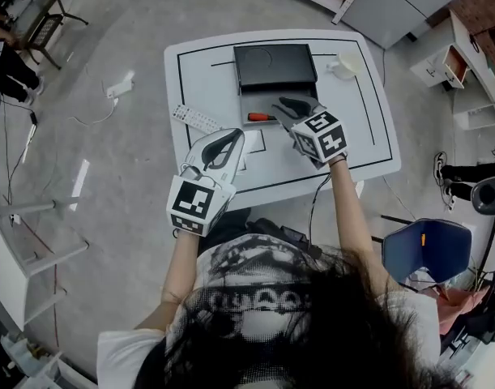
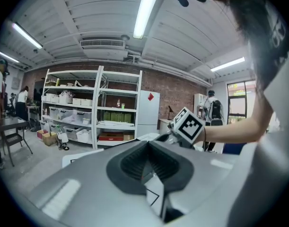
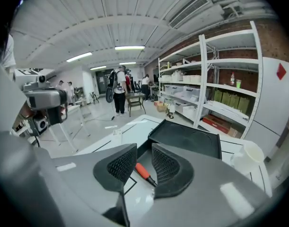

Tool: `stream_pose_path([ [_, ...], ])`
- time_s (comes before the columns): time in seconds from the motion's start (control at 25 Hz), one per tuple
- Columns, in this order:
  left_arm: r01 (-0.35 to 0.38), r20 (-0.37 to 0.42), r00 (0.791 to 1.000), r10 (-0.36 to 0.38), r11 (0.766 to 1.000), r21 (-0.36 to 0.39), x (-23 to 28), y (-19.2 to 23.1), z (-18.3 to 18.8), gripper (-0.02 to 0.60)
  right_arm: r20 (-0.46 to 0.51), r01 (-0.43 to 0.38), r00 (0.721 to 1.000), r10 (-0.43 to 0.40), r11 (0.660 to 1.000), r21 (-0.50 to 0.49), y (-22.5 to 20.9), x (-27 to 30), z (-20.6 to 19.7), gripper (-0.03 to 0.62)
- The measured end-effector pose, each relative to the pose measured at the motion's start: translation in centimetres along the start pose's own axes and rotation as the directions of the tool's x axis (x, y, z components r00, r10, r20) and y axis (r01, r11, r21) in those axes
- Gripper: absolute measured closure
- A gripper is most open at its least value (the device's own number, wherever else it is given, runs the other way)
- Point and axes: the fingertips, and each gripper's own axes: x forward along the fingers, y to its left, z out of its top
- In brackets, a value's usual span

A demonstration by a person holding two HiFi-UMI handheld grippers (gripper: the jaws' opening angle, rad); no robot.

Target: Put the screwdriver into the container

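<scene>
Fingers [image 3: 117, 167] on the right gripper [image 3: 143, 156] were spread with nothing pinched, and the left gripper [image 2: 148, 150] had its pair pressed together. The orange screwdriver [image 1: 261, 117] was lying inside the open container [image 1: 275, 65] on the table [image 1: 206, 71].

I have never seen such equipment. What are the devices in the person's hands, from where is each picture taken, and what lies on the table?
A person holds two hand tools, each with two jaws, that stand in for robot hands. The head view comes from a camera on the person's head, looking down. Each gripper view comes from a camera on that tool, looking along its jaws.

On the white table stand a black container, a white cup and a grey keypad. A screwdriver with an orange handle lies on the grey part in front of the container's black part.

The left gripper has its jaws together, and nothing clearly shows between them. The right gripper has its jaws apart. The screwdriver shows between them but lies below, ungripped.
</scene>
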Motion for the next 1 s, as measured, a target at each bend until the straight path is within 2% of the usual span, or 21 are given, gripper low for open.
stream_pose_path([
  [0.32,0.018,-0.006,1.000,-0.018,1.000,0.024,-1.2,-4.0,0.3,0.581,0.144,0.024,0.989,-0.036,0.996,0.088,4.4,-8.0,-0.7,0.516],
  [0.68,0.009,-0.022,1.000,-0.008,0.999,0.039,-5.1,-9.2,-0.7,0.581,0.178,0.045,0.981,-0.074,0.985,0.166,10.3,-15.1,-5.9,0.520],
  [1.0,0.037,-0.040,0.999,-0.036,0.998,0.041,-9.3,-16.0,-2.7,0.581,0.222,0.047,0.971,-0.086,0.983,0.175,15.8,-20.5,-9.1,0.523],
])
